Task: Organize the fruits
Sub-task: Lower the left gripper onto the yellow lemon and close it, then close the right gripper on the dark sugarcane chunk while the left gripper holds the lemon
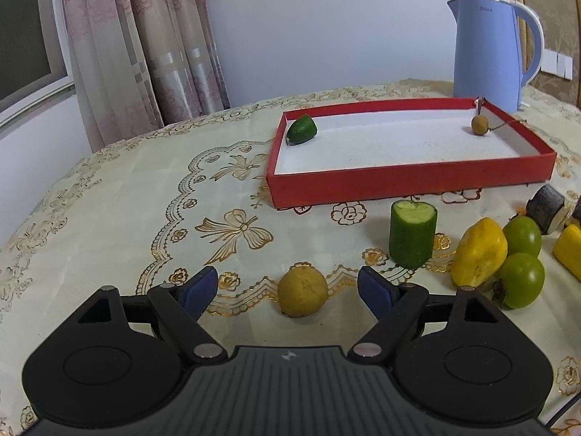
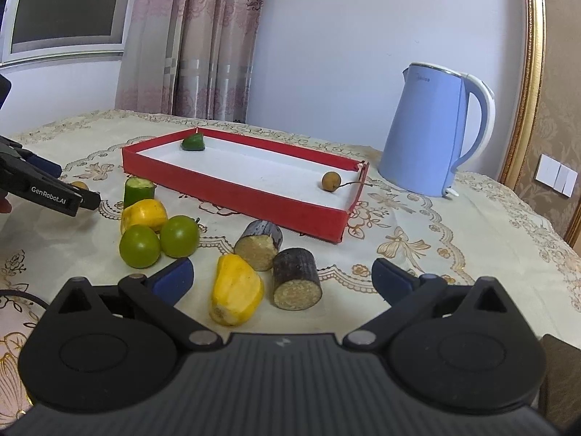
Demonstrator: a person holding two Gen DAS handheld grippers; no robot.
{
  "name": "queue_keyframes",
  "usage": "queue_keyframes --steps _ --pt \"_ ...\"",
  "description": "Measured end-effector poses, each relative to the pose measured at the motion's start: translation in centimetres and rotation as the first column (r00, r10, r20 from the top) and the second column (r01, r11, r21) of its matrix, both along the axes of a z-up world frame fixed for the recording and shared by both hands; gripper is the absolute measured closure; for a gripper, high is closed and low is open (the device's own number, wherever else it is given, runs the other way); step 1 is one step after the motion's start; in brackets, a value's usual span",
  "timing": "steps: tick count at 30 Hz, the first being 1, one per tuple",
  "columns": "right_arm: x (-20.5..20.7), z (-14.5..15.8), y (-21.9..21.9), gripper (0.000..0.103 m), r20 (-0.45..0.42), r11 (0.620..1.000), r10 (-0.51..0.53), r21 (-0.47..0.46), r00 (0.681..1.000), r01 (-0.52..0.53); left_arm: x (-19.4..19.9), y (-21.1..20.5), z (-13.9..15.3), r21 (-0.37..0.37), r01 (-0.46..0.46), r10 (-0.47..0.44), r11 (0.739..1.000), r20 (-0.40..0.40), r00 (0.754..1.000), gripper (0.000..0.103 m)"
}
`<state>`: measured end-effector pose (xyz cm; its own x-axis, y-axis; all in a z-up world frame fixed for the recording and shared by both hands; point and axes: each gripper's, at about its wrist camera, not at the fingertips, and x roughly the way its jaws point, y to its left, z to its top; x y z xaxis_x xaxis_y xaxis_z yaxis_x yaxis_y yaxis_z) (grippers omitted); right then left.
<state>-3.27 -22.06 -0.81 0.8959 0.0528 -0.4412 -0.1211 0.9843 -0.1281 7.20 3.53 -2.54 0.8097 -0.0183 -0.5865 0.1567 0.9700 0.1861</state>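
Observation:
A red tray (image 1: pixel 410 181) (image 2: pixel 232 190) with a white floor holds a green cucumber end (image 1: pixel 301 129) (image 2: pixel 193 142) and a small brown longan (image 1: pixel 479 123) (image 2: pixel 331 181). My left gripper (image 1: pixel 287 285) is open, with a yellow-brown round fruit (image 1: pixel 302 292) lying on the cloth between its blue pads, untouched. An upright cucumber piece (image 1: pixel 413 233) (image 2: pixel 138 192), two green round fruits (image 2: pixel 139 246) (image 2: pixel 179 236) and a yellow fruit (image 1: pixel 479 252) (image 2: pixel 144 214) lie to its right. My right gripper (image 2: pixel 282 279) is open over another yellow fruit (image 2: pixel 236 290) and two dark sugarcane pieces (image 2: pixel 259 243) (image 2: pixel 297 279).
A blue electric kettle (image 1: pixel 490 51) (image 2: pixel 432 130) stands behind the tray's right end. The embroidered tablecloth (image 1: pixel 145 200) covers a round table whose edge curves off at the left. A curtain (image 1: pixel 145 36) and window lie beyond. In the right wrist view the left gripper (image 2: pixel 47 189) enters from the left.

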Motion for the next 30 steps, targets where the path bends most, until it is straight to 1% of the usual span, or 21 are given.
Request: queue_keyframes --steps 2,3,5,6,8,12,14,18,22,30 --pt "0.0 0.0 0.0 0.0 0.001 1.0 -0.006 -0.002 1.0 0.006 0.1 -0.2 -0.1 0.02 -0.015 0.015 1.0 0.003 1.0 0.019" --pt "0.0 0.0 0.0 0.0 0.002 1.0 -0.008 -0.003 1.0 0.008 0.2 -0.2 -0.1 0.027 -0.021 0.021 0.999 0.004 1.0 0.022" --pt "-0.1 0.0 0.1 0.0 0.005 1.0 -0.01 -0.009 1.0 0.01 0.2 -0.1 -0.1 0.024 -0.027 0.027 0.999 0.0 1.0 0.036" --pt "-0.1 0.0 0.1 0.0 0.006 1.0 -0.01 -0.011 1.0 0.01 0.3 0.0 -0.2 0.019 -0.029 0.029 0.999 -0.005 1.0 0.04" --pt "-0.1 0.0 0.2 0.0 0.007 1.0 -0.01 -0.015 1.0 0.01 0.4 0.2 -0.1 -0.009 -0.022 0.022 1.0 -0.019 1.0 0.051" --pt "-0.2 0.0 0.2 0.0 0.008 1.0 -0.012 -0.015 1.0 0.012 0.2 -0.2 -0.1 -0.001 -0.013 0.013 1.0 -0.016 1.0 0.061" --pt "-0.2 0.0 0.1 0.0 0.009 1.0 -0.013 -0.014 1.0 0.013 0.1 -0.5 -0.1 0.002 -0.005 0.005 1.0 -0.015 1.0 0.068" --pt "-0.2 0.0 0.0 0.0 0.019 1.0 -0.012 -0.009 1.0 0.012 -0.1 -0.8 -0.1 0.005 0.001 -0.001 1.0 -0.011 1.0 0.075" --pt "-0.3 0.1 0.0 0.0 0.022 1.0 -0.012 -0.011 1.0 0.012 -0.2 -1.0 -0.1 0.007 -0.004 0.004 1.0 -0.009 1.0 0.075" --pt "-0.6 0.3 0.6 0.0 0.039 0.999 0.002 -0.044 0.999 0.0 -0.3 -1.1 0.1 0.004 -0.016 0.016 1.0 -0.009 1.0 0.075"
